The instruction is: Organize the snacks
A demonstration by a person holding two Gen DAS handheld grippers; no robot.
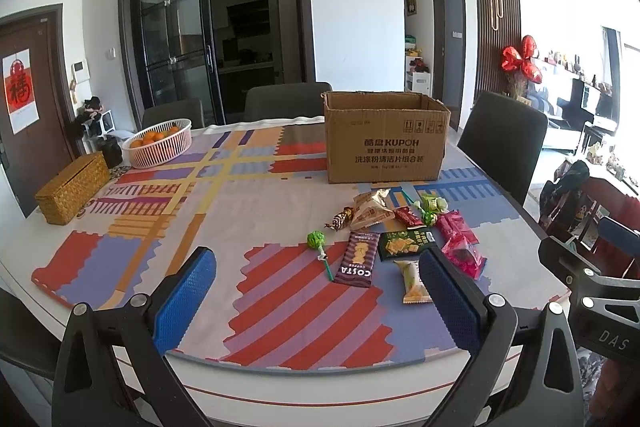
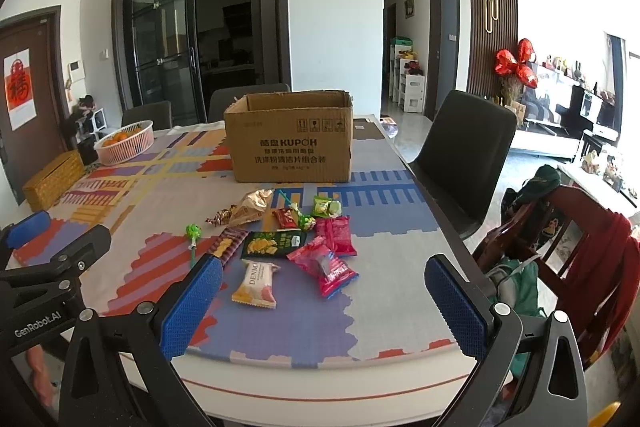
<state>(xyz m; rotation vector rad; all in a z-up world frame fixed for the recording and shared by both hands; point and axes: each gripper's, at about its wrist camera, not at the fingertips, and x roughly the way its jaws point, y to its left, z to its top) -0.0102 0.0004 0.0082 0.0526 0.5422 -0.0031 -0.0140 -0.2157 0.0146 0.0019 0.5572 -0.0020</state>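
Cardboard box stood far on the surface, snacks scattered just near of it, straight ahead of the right gripper, the nearer one, while the left gripper also gaped wide, both empty.

The left gripper is held level near the bottom of its own view, its two blue-padded fingers spread wide with nothing between them. The right gripper is posed the same way, jaws wide apart and empty, pads angling outward. In the left wrist view the right gripper's black body shows at about 3 o'clock; in the right wrist view the left gripper sits at about 9 o'clock.
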